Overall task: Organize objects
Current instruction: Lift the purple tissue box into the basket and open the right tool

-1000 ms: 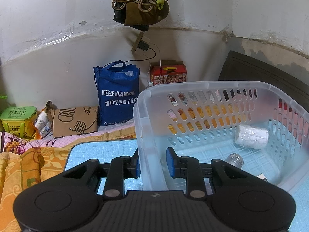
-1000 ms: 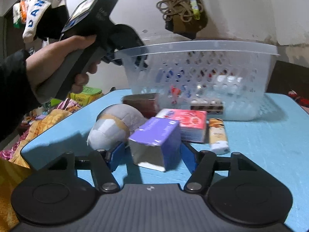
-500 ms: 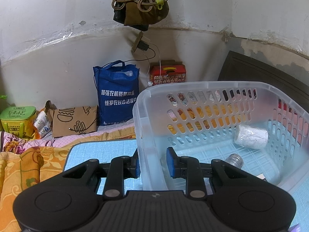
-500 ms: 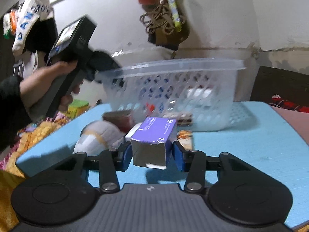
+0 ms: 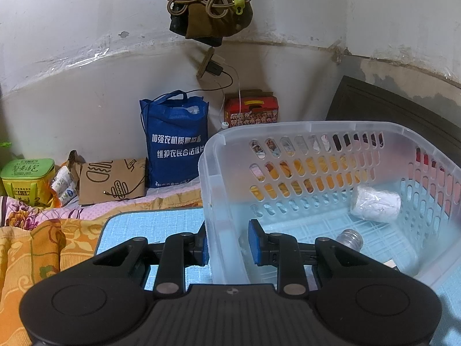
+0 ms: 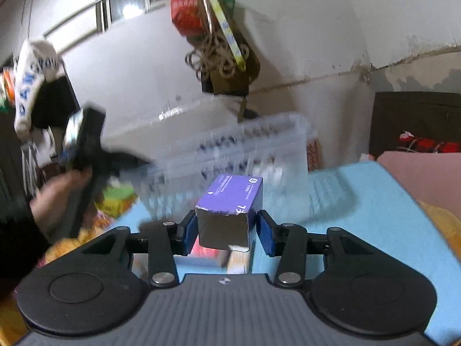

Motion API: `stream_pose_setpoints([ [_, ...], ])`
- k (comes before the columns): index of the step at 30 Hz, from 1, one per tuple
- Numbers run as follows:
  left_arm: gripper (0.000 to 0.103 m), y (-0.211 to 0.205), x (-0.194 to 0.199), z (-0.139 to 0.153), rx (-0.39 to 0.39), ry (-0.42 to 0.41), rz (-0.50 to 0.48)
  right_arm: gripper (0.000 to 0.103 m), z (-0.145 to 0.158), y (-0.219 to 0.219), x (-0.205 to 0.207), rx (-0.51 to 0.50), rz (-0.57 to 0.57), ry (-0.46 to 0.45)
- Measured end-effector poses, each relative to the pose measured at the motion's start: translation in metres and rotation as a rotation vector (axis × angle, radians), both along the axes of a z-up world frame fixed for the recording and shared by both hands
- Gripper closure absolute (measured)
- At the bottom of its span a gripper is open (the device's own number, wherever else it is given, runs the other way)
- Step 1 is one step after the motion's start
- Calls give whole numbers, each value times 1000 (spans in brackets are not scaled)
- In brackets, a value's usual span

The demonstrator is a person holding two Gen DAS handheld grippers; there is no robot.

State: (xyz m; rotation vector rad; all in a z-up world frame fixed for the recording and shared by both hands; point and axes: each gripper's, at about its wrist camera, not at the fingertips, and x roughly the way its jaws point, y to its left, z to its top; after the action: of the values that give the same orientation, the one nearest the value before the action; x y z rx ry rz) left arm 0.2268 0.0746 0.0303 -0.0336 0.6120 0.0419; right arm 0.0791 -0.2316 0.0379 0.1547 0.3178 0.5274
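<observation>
Lifted off the table, the purple box (image 6: 230,210) sits clamped between the right gripper (image 6: 227,232) pads — left gripper (image 5: 227,243) pinching the basket (image 5: 331,178) wall.

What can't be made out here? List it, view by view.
- Right wrist view: basket contents, smeared by motion blur.
- Right wrist view: items under the purple box, hidden by it and the right gripper.
- Left wrist view: bulb, lower part covered by the left gripper.

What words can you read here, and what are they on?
"加强农机质量监督" and "维护农民合法权益", roughly, the ends blurred: blue bag.
"DAN...", the rest blurred: white cloth hanging.
Green tin: writing too small.
Red box: pictures, no readable words.
Purple box in the right gripper: print too blurred.
</observation>
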Motion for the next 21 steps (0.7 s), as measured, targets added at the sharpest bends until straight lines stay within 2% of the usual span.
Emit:
stream_pose_setpoints([
  [4,73,0,0,1,-2,1,2,55,37,3,18,-38,-1,-81],
  [7,73,1,0,1,-5,0,0,55,57,9,46,-21,52,-54],
  [10,73,2,1,1,-8,3,2,55,70,31,81,-92,41,-37],
  [16,73,3,1,1,-12,3,1,55,75,64,131,-185,27,0],
  [21,73,4,0,0,-13,1,-2,54,69,62,146,-217,-12,-5],
])
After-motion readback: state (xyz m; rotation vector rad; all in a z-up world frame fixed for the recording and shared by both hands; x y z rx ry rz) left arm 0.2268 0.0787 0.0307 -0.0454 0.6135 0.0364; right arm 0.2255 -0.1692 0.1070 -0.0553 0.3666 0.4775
